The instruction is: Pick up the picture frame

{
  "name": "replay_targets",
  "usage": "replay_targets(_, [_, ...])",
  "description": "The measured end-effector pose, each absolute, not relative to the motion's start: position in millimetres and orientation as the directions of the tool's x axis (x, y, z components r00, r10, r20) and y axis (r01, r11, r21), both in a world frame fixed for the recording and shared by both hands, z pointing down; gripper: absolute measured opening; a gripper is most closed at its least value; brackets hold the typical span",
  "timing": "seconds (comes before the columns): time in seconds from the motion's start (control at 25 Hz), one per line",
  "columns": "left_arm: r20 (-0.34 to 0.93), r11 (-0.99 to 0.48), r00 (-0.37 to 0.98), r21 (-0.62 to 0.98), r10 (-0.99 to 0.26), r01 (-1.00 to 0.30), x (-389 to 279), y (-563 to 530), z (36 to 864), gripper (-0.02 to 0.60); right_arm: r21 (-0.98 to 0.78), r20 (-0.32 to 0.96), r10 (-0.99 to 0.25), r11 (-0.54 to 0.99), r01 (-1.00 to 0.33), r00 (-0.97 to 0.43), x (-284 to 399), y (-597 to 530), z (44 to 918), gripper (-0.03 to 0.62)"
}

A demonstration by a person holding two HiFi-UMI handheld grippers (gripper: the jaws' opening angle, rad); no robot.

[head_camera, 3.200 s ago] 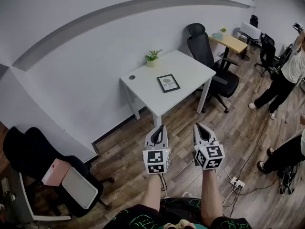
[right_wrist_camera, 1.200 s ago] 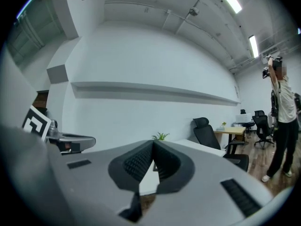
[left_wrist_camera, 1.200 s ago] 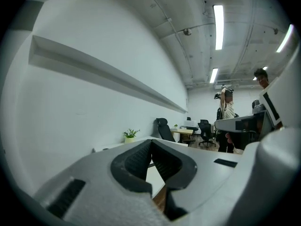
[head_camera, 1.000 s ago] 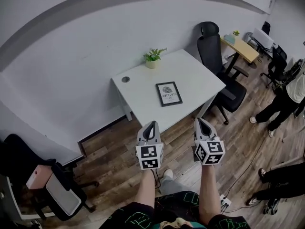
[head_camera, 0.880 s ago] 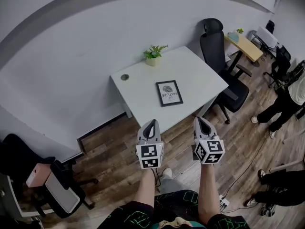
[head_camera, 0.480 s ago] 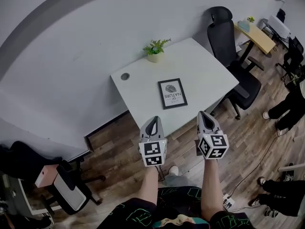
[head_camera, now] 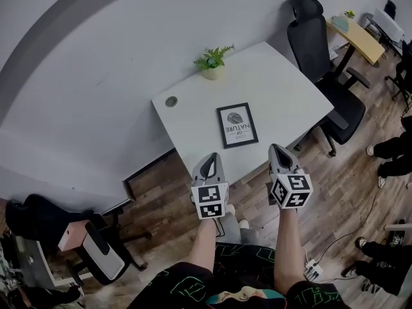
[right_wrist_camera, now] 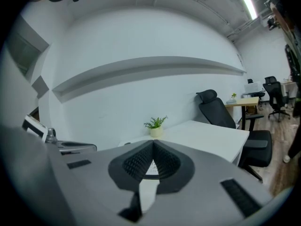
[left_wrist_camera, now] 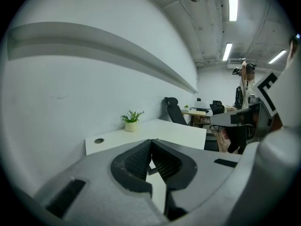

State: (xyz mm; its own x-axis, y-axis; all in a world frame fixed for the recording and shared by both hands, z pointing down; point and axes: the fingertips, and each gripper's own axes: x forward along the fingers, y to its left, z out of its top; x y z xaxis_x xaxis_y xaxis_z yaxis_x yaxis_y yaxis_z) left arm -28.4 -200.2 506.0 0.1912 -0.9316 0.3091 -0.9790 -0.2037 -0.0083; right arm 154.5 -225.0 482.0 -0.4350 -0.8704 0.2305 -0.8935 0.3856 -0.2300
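Left gripper [head_camera: 208, 158] and right gripper [head_camera: 277, 149] have neared the desk [head_camera: 290, 89], jaws clenched and empty; they should open before reaching the picture frame [head_camera: 237, 125].

Two tools [head_camera: 209, 158] [head_camera: 276, 149], one picture frame [head_camera: 237, 125], two potted plants [head_camera: 214, 60] [head_camera: 349, 14] and two tables [head_camera: 286, 89] [head_camera: 364, 41].

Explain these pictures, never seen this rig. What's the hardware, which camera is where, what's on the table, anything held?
No robot here: a person holds a two-jaw claw in each hand, each carrying a marker cube. The wide picture comes from a camera on the person's head, looking down at the left claw and the right claw. The other two pictures come from cameras riding on each claw, looking along its jaws. Both claws are shut and empty. Ahead stands a white table with a black picture frame lying flat on it, a small potted plant near the wall and a round cable hole.
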Motion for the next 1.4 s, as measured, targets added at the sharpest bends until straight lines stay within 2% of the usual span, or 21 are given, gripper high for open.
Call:
replay_targets(0.56, [0.403, -0.214, 0.218, 0.057, -0.889, -0.975, -30, -278, 551, 0.008, -0.220, 0.314, -0.837, 0.395, -0.892, -0.449, 141, -305, 514, 0.005])
replay_targets(1.16, [0.545, -0.186, 0.235, 0.144, -0.805, -0.972, -34, -329, 627, 0.009, -0.208, 0.498, -0.745, 0.395, -0.895, -0.444, 116, -369, 590, 0.005])
replay_targets(1.4, [0.598, -0.187, 0.249, 0.166, -0.762, -0.968, -34, -347, 649, 0.048, -0.177, 0.573, -0.696, 0.411, -0.894, -0.433, 117, -385, 616, 0.008])
